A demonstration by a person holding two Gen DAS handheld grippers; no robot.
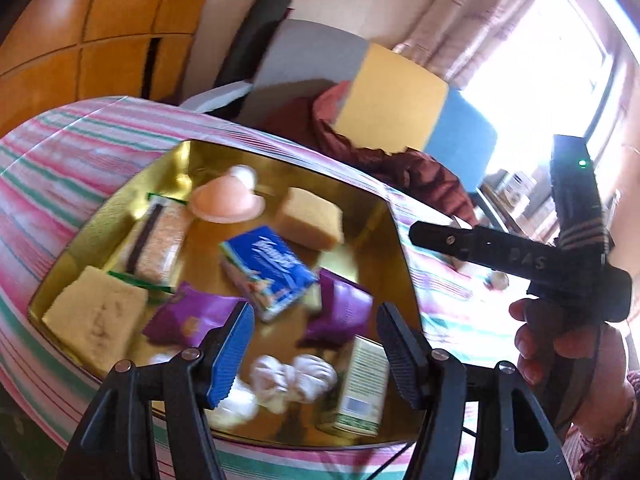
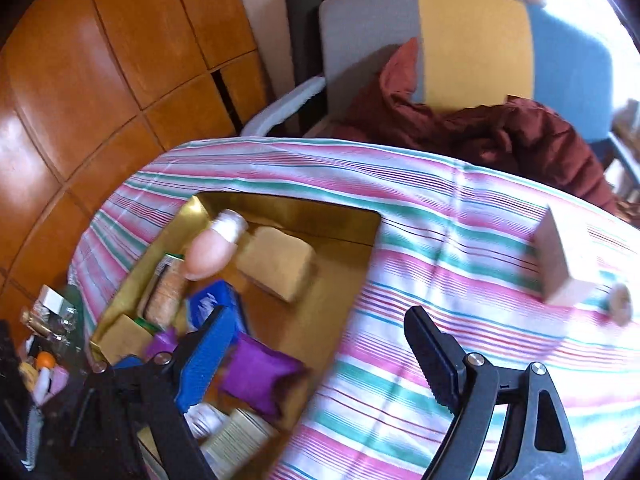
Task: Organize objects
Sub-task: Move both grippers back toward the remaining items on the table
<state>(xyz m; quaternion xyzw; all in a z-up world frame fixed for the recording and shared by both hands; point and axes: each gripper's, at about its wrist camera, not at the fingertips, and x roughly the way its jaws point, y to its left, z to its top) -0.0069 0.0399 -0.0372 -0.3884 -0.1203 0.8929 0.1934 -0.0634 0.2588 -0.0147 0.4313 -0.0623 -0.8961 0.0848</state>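
left wrist view, nearest first: the left gripper (image 1: 316, 344) hangs with its jaws well apart and nothing between them, over the near edge of a gold tray (image 1: 120, 196) on a striped tablecloth (image 1: 80, 148). by that near edge lie a cluster of white wrapped sweets (image 1: 292, 376) and one green-and-white carton (image 1: 360, 388), its long axis running from the near edge toward the tray's middle. next come two purple packets (image 1: 188, 316), one to each side, then one blue box (image 1: 266, 270) in the middle, lying flat with its long axis slanting from far left to near right. two yellow sponges (image 1: 94, 316) sit at the near-left and far-right corners. one grain bar (image 1: 158, 240) lies along the left edge, lengthwise toward the far edge. one pink dome-shaped item (image 1: 226, 200) stands by the far edge. this view alone shows a hand (image 1: 568, 356) holding the right gripper's handle off the tray's right edge.

right wrist view: the right gripper (image 2: 320, 356) has its jaws wide apart and empty, straddling the tray's right edge. only here does one beige block (image 2: 560, 260) show, standing out on the cloth well to the right of the tray, with a small round item (image 2: 620, 304) just beside it. beyond the table stands a chair (image 2: 472, 36) with a dark red jacket (image 2: 500, 136) on it.
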